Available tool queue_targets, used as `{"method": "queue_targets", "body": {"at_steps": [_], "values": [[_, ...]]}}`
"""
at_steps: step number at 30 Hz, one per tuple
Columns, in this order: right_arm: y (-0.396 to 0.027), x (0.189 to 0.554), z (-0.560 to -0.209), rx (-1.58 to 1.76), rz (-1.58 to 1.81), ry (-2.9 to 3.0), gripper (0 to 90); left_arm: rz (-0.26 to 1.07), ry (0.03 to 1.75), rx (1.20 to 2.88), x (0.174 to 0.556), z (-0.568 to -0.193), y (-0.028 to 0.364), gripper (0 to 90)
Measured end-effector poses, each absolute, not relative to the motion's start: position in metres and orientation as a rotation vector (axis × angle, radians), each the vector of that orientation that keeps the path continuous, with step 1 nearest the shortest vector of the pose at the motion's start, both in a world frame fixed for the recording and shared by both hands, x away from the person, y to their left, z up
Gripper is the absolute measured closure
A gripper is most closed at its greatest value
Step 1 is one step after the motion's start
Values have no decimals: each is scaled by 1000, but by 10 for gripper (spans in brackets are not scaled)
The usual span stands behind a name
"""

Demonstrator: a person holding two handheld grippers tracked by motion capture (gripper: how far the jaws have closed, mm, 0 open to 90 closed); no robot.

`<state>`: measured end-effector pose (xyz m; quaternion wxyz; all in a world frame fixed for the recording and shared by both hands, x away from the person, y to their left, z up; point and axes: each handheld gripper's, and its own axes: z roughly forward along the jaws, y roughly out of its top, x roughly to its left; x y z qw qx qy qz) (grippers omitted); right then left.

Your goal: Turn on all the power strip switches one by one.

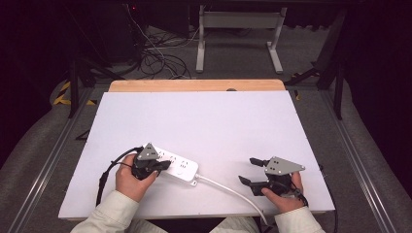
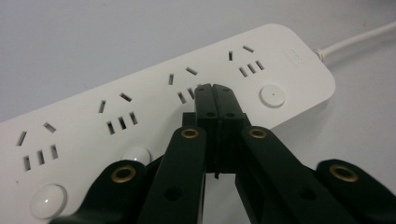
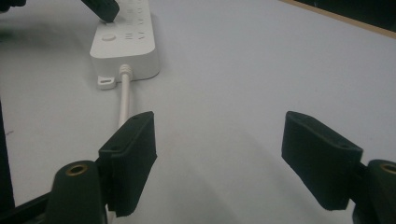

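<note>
- Pressing down with its jaws closed together and nothing between them, the left gripper (image 2: 215, 91) rests its tip on the top face of the white power strip (image 2: 154, 107), between two sockets and near a round white button (image 2: 272, 95).
- The power strip lies flat at the near-left part of the worktop (image 1: 204, 121), its white cord (image 1: 233, 191) trailing off the near edge.
- It looks like a stiff, light plastic bar with a smooth, likely slippery shell; a push from above could make it slide on the smooth sheet.
- A hold across its long narrow sides would suit best, since the flat top offers no grip and the cord is limp and would only drag it.
- The right gripper (image 1: 251, 170) hovers at the near-right, jaws wide apart and empty, well apart from the strip.
- The worktop is a plain white, matte sheet with a wooden edge (image 1: 194, 85) at the far side.
- Beyond it, the dim room shows grey floor, tangled black cables (image 1: 155, 58) and a white table frame (image 1: 240, 34).
</note>
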<state>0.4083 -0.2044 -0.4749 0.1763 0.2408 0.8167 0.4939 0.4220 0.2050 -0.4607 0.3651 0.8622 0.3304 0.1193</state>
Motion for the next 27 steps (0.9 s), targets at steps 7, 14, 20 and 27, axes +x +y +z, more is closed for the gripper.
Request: {"method": "queue_targets", "body": {"at_steps": [7,14,20,27], "values": [[-204,408,-475,679,1397,2315,267,325,855,2222,420,-462,203,900],[-204,408,-475,676,1397,2315,267,327,865,2214,420,-463,204,900],[-203,408,-475,677,1398,2316,266,324,873,2213,421,-463,202,900],[-203,407,-475,677,1400,2314,266,319,876,2200,420,-465,204,900]]}}
